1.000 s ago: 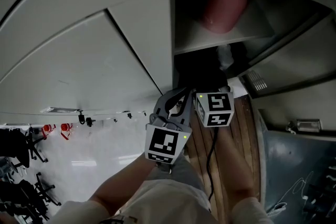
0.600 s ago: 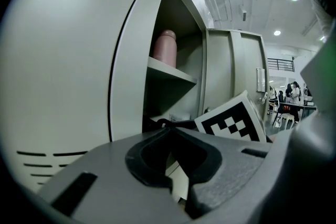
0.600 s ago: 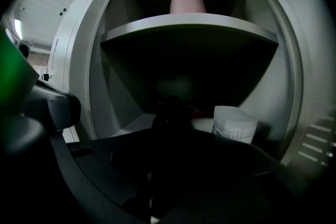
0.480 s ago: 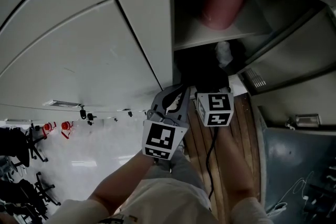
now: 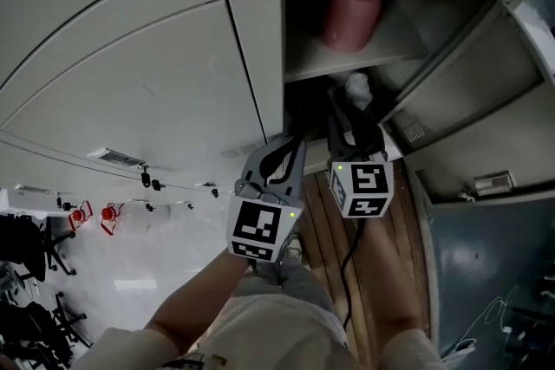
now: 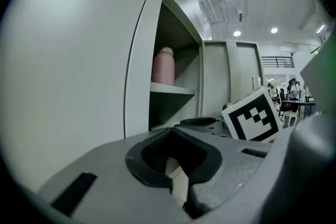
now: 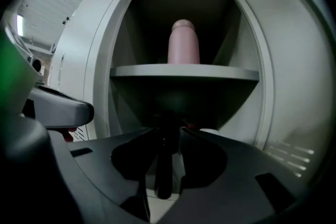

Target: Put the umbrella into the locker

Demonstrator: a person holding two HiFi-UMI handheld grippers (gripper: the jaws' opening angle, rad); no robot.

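Umbrella (image 7: 164,162): dark and slim, clamped between the closed jaws of the right gripper (image 7: 169,131), pointing into the shadowed space under the locker shelf (image 7: 184,72). Depth of entry not readable in that gloom.
Locker (image 5: 270,56): door (image 5: 468,74) swung open to the right; pink bottle (image 7: 184,42) standing on the shelf above, well clear of the umbrella.
Risk, snagging: likely a catch on the shelf's front lip or the frame if the far end rides high. Narrow grip, so the rod could pivot in it.
Risk, early release: probably a fall onto the wooden floor (image 5: 399,256) if let go before the body rests inside.
Risk, white object (image 5: 357,87) in the lower compartment: may get shoved or block the way — identity unclear.
Right hand pose: reached forward toward the opening, gripper aimed at the lower compartment, marker cube facing the head camera.
Left gripper (image 5: 290,153): jaws together on nothing, held just beside the right one, outside the locker — in front of the closed neighbouring door (image 5: 156,91).
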